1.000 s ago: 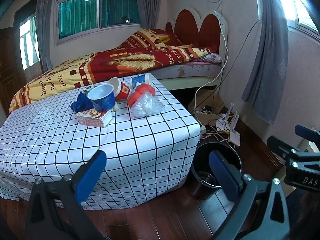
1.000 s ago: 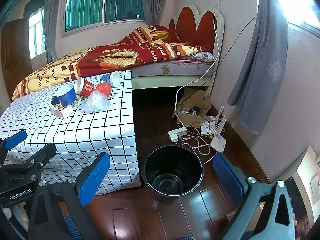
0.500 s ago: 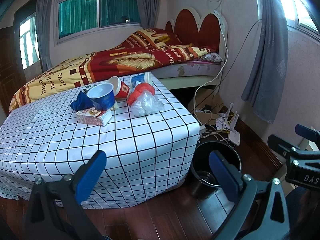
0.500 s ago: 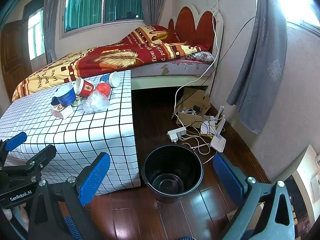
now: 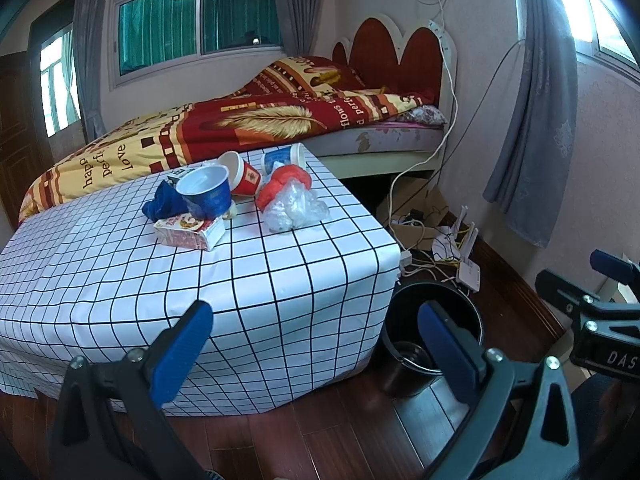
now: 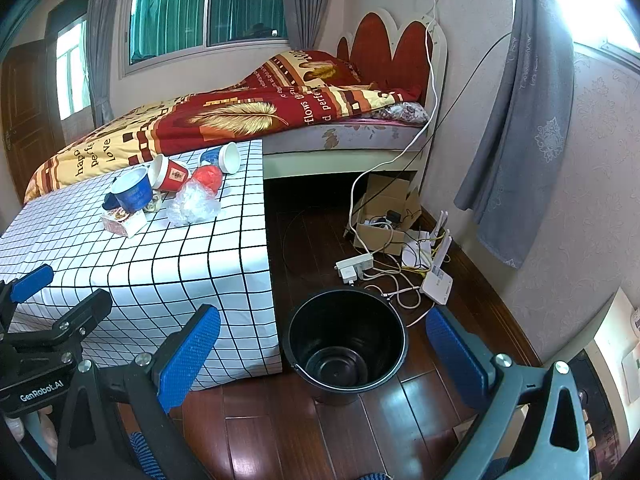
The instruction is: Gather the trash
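Trash lies in a heap on the checked tablecloth: a blue cup, a red cup on its side, a blue-and-white cup, a red bag, a clear crumpled bag, a dark blue rag and a small carton. A black bucket stands on the floor by the table's right corner. My left gripper is open, low before the table. My right gripper is open over the bucket. Both hold nothing.
A bed with a red-and-yellow blanket stands behind the table. Cables, a power strip, a router and a cardboard box crowd the floor beyond the bucket. Grey curtains hang at right. The floor is dark wood.
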`<control>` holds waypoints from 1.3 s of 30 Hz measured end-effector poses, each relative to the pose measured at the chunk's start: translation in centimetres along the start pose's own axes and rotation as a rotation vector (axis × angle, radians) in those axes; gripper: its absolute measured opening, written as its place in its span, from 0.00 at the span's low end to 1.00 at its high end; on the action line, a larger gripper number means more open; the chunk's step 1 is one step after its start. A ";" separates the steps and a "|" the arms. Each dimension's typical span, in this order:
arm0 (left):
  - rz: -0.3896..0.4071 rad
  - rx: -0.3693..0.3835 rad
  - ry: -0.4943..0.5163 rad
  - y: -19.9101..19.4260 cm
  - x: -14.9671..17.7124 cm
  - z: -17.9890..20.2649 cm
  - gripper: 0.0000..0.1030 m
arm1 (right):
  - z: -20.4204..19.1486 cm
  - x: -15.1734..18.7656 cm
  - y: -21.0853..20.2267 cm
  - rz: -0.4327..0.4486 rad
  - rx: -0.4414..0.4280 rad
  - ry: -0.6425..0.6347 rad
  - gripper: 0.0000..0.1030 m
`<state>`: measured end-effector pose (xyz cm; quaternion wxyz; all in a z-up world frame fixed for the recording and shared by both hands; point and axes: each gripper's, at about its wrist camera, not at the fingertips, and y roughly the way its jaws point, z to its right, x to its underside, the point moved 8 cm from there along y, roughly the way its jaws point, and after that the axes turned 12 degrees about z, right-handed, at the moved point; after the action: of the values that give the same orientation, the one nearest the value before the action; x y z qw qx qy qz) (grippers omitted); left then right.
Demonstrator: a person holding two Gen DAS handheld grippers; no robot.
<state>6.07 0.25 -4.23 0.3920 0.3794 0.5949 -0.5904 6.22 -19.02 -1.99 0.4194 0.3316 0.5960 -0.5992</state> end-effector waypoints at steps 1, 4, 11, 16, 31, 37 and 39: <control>0.001 -0.001 0.000 0.0 0.0 0.0 1.00 | 0.0 0.0 0.0 0.000 0.000 0.000 1.00; 0.000 -0.003 0.000 0.0 0.0 0.0 1.00 | 0.0 0.0 0.0 -0.001 0.000 0.001 1.00; -0.006 -0.009 -0.007 0.0 0.5 -0.2 1.00 | 0.0 0.0 0.0 -0.001 0.000 0.000 1.00; -0.005 -0.007 -0.005 0.0 0.4 -0.1 1.00 | -0.1 0.1 0.0 -0.001 -0.001 0.000 1.00; -0.002 0.000 -0.033 0.3 0.0 -0.7 1.00 | -1.1 0.3 -0.1 -0.001 -0.062 0.007 1.00; 0.013 -0.054 -0.073 1.1 -0.6 -3.9 1.00 | -1.9 -0.1 0.5 0.010 -0.098 0.004 1.00; 0.022 -0.082 -0.085 1.7 -1.1 -5.5 1.00 | -2.5 -0.3 1.3 0.006 -0.114 0.003 1.00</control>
<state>8.01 5.77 -3.93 0.4383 0.3443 0.5972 -0.5768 7.23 -16.44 -2.45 0.4385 0.3099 0.6287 -0.5625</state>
